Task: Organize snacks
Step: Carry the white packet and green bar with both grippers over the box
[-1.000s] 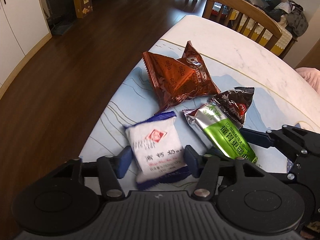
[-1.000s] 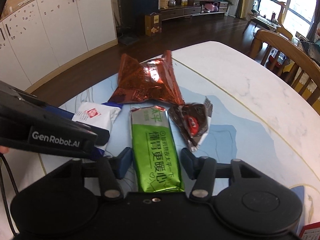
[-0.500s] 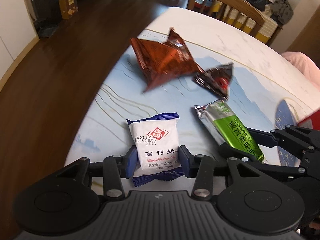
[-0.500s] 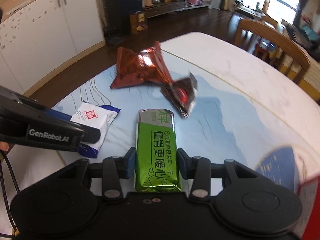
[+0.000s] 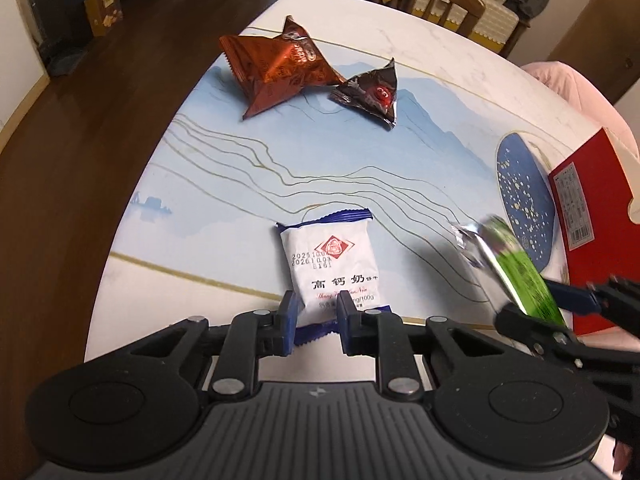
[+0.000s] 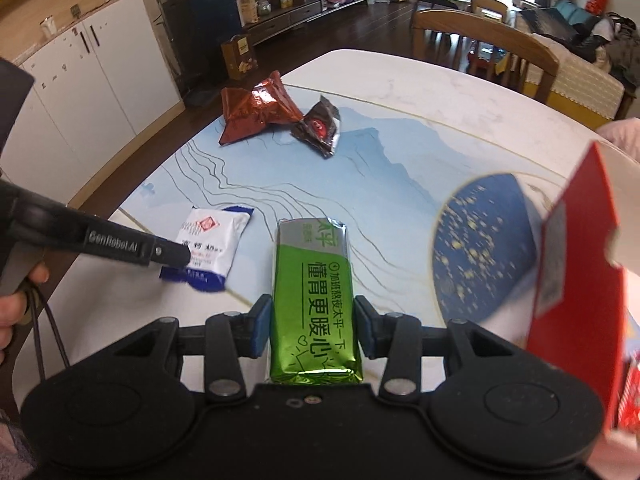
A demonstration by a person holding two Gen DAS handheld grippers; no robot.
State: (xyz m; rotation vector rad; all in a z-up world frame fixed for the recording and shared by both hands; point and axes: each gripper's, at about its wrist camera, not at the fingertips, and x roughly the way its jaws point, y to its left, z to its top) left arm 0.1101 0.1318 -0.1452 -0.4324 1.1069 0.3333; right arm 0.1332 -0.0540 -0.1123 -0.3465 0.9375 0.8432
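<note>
My left gripper [image 5: 317,316] is shut on the near end of a white snack packet with blue edges [image 5: 330,264], held over the table's near edge. My right gripper [image 6: 314,326] is shut on a green foil packet [image 6: 312,272], its pads pressing both long sides. In the left wrist view the green packet [image 5: 516,272] shows blurred at the right. The right wrist view shows the left gripper [image 6: 172,256] on the white packet [image 6: 212,240]. An orange-brown bag [image 5: 280,66] and a small dark candy packet [image 5: 372,92] lie side by side at the far end.
A red box [image 6: 572,280] stands at the right, close to the right gripper, beside a dark blue round patch with gold specks [image 6: 480,248]. The table [image 5: 224,184] carries a pale blue printed mat. A wooden chair [image 6: 480,40] stands behind it, dark floor to the left.
Both grippers drew back from the far snacks, each carrying its packet. The left jaws closed tighter on the white packet. The red box came into view on the right.
</note>
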